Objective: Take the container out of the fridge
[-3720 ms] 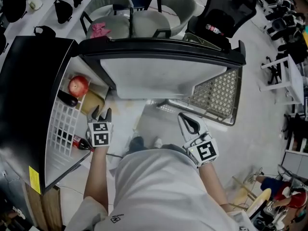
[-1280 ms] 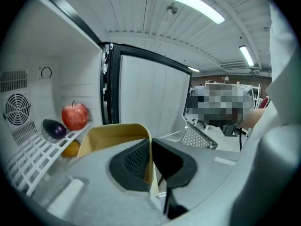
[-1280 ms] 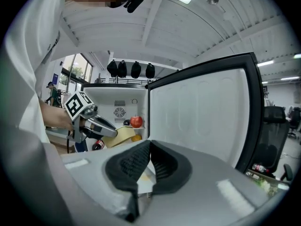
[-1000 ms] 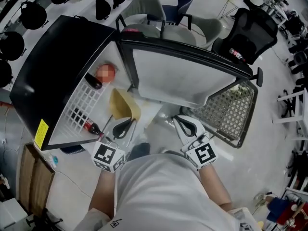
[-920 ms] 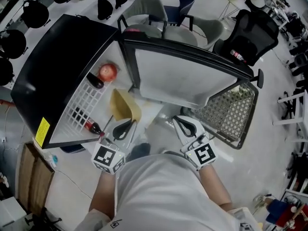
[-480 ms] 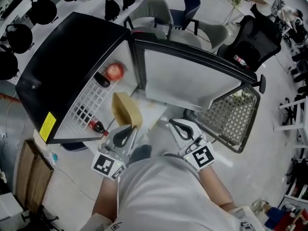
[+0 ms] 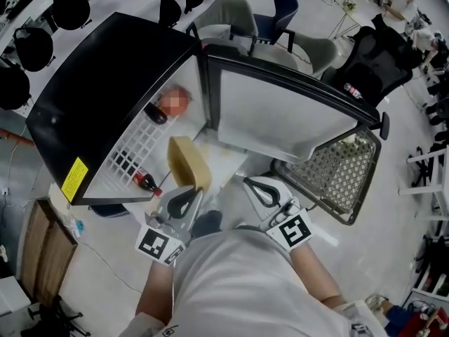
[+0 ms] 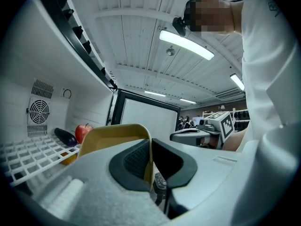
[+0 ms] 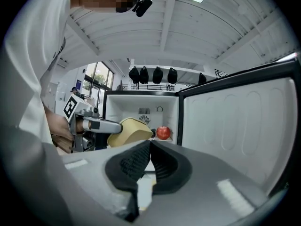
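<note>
A tan yellow container hangs in front of the open black fridge, outside its shelf. My left gripper is shut on the container's rim, and in the left gripper view the wall stands pinched between the two dark pads. The right gripper view shows the container held out in front of the fridge opening. My right gripper is shut with nothing in it, and it stays to the right of the container, below the open fridge door.
On the white wire shelf lie a red apple, a dark aubergine and a small cola bottle. A mesh basket stands right of the door. Chairs stand behind the fridge.
The left gripper reached into the fridge, closed on the container and drew it out. Over the last second it lifted slightly. The right gripper stayed shut near the door.
</note>
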Demonstrator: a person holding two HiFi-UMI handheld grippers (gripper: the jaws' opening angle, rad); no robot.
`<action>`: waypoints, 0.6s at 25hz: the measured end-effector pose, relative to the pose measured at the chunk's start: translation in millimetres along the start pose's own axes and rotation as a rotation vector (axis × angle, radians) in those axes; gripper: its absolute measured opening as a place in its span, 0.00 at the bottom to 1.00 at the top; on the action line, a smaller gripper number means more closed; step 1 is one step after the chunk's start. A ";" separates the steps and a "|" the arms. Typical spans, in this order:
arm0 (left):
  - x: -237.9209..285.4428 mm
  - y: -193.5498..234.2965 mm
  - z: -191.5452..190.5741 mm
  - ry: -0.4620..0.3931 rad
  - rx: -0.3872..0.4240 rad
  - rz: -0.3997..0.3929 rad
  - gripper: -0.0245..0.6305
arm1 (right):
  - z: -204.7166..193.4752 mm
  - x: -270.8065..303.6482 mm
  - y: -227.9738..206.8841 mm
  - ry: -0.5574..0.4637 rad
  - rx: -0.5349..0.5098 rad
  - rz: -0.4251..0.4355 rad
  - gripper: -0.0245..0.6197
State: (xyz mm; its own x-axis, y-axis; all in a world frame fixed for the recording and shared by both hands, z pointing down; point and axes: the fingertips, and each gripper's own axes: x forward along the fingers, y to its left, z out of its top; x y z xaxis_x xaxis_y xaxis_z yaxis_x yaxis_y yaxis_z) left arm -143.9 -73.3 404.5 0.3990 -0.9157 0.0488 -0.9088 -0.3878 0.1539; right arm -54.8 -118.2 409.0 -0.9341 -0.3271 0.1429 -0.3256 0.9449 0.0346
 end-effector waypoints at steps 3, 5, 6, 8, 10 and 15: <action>-1.0 0.6 0.8 -0.001 0.003 0.001 0.07 | -0.1 0.1 1.0 0.000 0.023 0.002 0.04; -1.5 0.8 1.8 -0.004 0.005 0.000 0.07 | -0.5 -0.6 -0.1 0.002 0.022 -0.005 0.04; -1.8 1.1 2.1 -0.005 0.007 -0.001 0.07 | -1.8 -0.9 -0.7 0.009 0.020 -0.010 0.04; -2.3 3.0 1.8 -0.005 0.009 -0.002 0.07 | -4.6 -0.5 -2.5 0.023 0.024 -0.021 0.04; -2.5 5.4 1.0 -0.002 0.009 -0.003 0.07 | -6.5 0.4 -4.9 0.029 0.032 -0.033 0.04; -0.7 9.0 0.7 -0.002 0.009 0.001 0.07 | -13.5 -0.7 -12.3 0.055 0.028 -0.057 0.04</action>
State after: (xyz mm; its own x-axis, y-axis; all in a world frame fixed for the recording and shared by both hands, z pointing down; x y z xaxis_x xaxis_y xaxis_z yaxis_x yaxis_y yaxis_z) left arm -152.4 -76.3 405.2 0.3982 -0.9161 0.0470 -0.9101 -0.3882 0.1448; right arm -48.1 -129.4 421.9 -0.9048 -0.3785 0.1952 -0.3829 0.9237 0.0165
